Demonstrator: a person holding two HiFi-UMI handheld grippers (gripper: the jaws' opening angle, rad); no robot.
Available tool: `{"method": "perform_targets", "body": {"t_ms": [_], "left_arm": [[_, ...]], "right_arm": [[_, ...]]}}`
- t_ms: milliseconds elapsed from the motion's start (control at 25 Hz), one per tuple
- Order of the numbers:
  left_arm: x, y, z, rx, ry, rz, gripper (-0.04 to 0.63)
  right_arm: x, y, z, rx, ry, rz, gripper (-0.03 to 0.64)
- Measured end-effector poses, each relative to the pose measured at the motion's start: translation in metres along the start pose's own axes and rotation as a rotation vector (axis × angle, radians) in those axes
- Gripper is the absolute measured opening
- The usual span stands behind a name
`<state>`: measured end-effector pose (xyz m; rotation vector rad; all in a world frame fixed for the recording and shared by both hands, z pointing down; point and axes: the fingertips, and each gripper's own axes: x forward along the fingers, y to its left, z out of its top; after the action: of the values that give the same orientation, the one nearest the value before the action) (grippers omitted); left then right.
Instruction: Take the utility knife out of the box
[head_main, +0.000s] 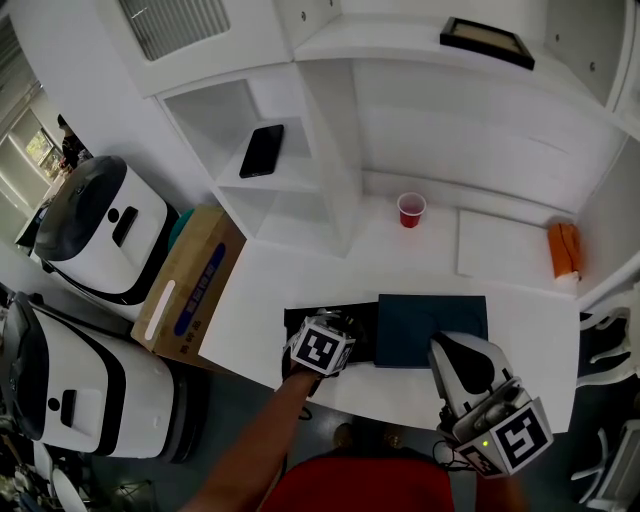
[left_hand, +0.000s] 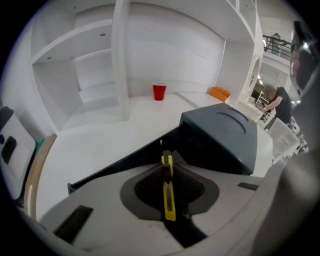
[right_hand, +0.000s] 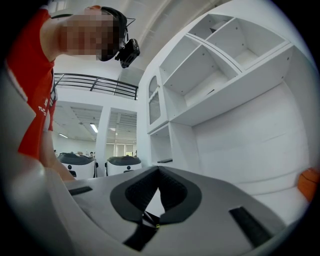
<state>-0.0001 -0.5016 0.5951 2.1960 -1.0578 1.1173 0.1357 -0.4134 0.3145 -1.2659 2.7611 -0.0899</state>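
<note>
A yellow utility knife (left_hand: 168, 192) stands on edge between the pads of my left gripper (left_hand: 167, 161), which is shut on it. The knife's far end points into the dark open box (left_hand: 120, 162). Its dark blue lid (left_hand: 226, 134) lies just to the right. In the head view the left gripper (head_main: 322, 350) hangs over the box tray (head_main: 298, 322) near the desk's front edge, beside the lid (head_main: 432, 328). My right gripper (head_main: 462, 368) is held level at the lower right, off the desk, shut with nothing in it. Its jaw tips meet in the right gripper view (right_hand: 159, 169).
A red cup (head_main: 411, 210) stands at the back of the white desk, an orange object (head_main: 564, 250) at the far right. A black phone (head_main: 262, 150) lies on a shelf. A cardboard box (head_main: 190, 285) and two white machines (head_main: 100, 240) stand left of the desk.
</note>
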Motion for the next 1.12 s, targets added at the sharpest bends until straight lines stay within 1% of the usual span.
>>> {"method": "perform_targets", "body": {"t_ms": [120,440,720,760,960,1040,1120], "left_arm": [[-0.023,-0.003,0.019,0.007,-0.127,-0.004,0.084],[-0.126,-0.024,0.083,0.081,-0.547,0.03,0.084],[-0.217,-0.051,0.11,0.118,-0.842,0.015,0.084],[-0.227,-0.055,0.112,0.116,-0.866,0.011,0.084],[-0.26,-0.074,0.107,0.117,-0.928,0.006,0.084],[-0.268,-0.081,0.103,0.14,-0.951,-0.002,0.084],[-0.273,-0.088,0.098,0.171,-0.955,-0.01,0.084]], "right_arm": [[-0.002,-0.004,-0.002,0.005,0.001,-0.013,0.009],[0.004,0.002,-0.002,-0.004,0.001,-0.008,0.009],[0.013,0.023,0.0,-0.011,0.001,0.02,0.009],[0.014,0.026,0.0,-0.012,0.0,0.023,0.009],[0.015,0.037,0.002,-0.036,-0.012,0.025,0.009],[0.014,0.039,0.005,-0.05,-0.026,0.022,0.009],[0.013,0.041,0.007,-0.053,-0.038,0.014,0.009]]}}
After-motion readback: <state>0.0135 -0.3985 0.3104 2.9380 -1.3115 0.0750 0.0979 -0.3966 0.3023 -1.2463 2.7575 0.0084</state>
